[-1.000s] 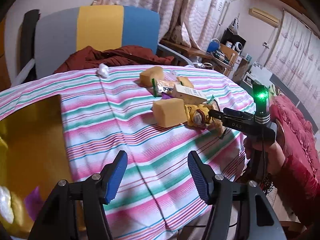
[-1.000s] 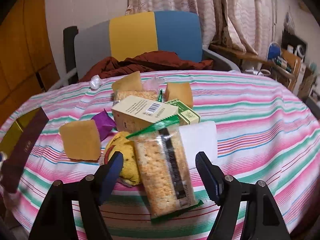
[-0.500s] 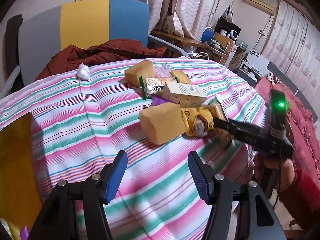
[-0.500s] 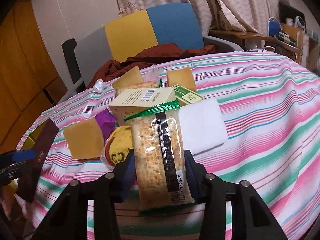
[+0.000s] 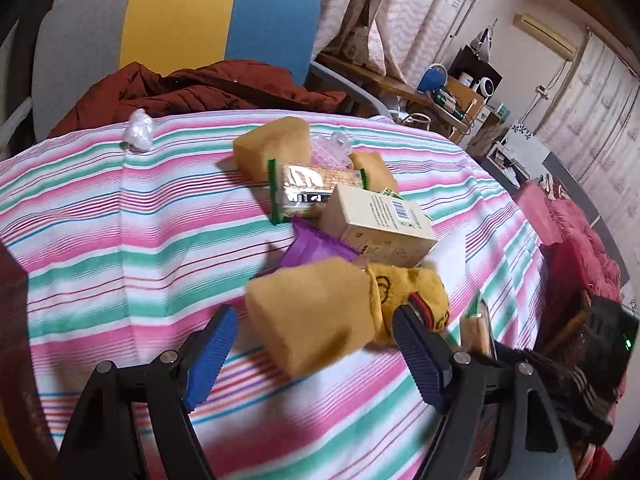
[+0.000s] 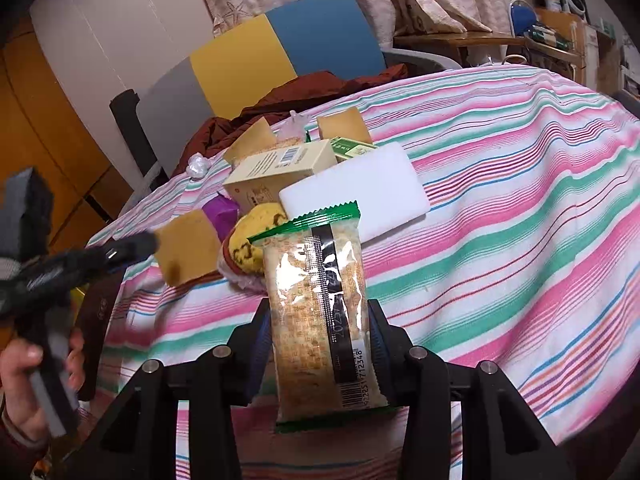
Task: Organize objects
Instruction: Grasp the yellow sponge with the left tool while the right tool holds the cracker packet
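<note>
My right gripper (image 6: 320, 334) is shut on a clear cracker pack with green ends (image 6: 316, 300), held upright over the near edge of the pile. My left gripper (image 5: 316, 354) is opening its jaws; a yellow sponge block (image 5: 316, 312) lies between the blue pads (image 5: 210, 354) without touching them. Against that sponge lies a yellow sock (image 5: 408, 292). Behind it are a purple wrapper (image 5: 316, 246), a beige box (image 5: 376, 228), a second cracker pack (image 5: 312, 186) and two more sponges (image 5: 276, 144). A white block (image 6: 360, 196) lies beside the box.
The pink and green striped tablecloth (image 5: 120, 220) falls away at the near edge. A chair with a grey, yellow and blue back (image 5: 180, 20) holds a red-brown jacket (image 5: 200, 88) behind the table. A crumpled white wrapper (image 5: 138, 130) lies at the far edge. A dark brown box (image 6: 96, 308) lies at the left.
My left gripper moved across the table to the pile, and its jaws spread wider around the yellow sponge. My right gripper shut on the cracker pack and rolled with it.
</note>
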`<state>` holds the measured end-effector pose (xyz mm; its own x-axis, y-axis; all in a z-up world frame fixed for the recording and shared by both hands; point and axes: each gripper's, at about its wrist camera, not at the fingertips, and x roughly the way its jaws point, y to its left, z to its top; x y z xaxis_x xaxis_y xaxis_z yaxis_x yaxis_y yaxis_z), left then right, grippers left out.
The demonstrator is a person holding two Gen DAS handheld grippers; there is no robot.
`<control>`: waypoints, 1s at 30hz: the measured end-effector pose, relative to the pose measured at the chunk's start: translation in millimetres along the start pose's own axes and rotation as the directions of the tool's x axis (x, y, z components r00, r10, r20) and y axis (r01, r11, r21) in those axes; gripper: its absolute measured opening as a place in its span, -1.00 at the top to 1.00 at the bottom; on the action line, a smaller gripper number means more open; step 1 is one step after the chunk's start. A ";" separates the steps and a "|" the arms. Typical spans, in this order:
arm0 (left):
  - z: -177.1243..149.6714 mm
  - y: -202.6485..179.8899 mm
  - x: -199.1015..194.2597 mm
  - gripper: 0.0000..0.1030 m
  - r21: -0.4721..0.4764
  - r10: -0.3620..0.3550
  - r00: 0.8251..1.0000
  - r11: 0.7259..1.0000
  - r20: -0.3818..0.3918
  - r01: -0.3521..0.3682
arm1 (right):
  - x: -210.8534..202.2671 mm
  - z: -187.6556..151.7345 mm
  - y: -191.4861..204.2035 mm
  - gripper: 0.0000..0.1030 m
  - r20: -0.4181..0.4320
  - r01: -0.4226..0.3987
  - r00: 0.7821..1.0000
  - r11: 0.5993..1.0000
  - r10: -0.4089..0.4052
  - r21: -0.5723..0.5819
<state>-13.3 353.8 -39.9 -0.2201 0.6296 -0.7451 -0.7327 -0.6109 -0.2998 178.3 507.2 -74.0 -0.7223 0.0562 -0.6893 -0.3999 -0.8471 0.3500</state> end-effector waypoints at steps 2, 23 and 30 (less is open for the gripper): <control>2.4 -6.5 9.3 -0.59 0.023 0.016 1.000 1.000 -0.012 -0.016 | 1.4 -1.7 2.9 0.12 0.000 0.005 1.000 1.000 -0.005 -0.007; -45.4 6.5 -3.6 0.19 0.009 -0.015 1.000 1.000 0.025 0.015 | -0.1 -13.1 17.9 0.13 -0.020 -0.014 1.000 1.000 0.014 -0.015; -58.4 25.9 -11.0 0.54 -0.066 -0.034 0.999 0.997 0.012 0.035 | -6.1 -14.6 25.5 0.13 -0.017 -0.007 1.000 1.000 0.007 -0.030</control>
<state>7.7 303.1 -74.3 -0.2029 0.6560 -0.7270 -0.6956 -0.6191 -0.3645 180.7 477.6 -70.1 -0.7151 0.0413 -0.6978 -0.3774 -0.8630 0.3358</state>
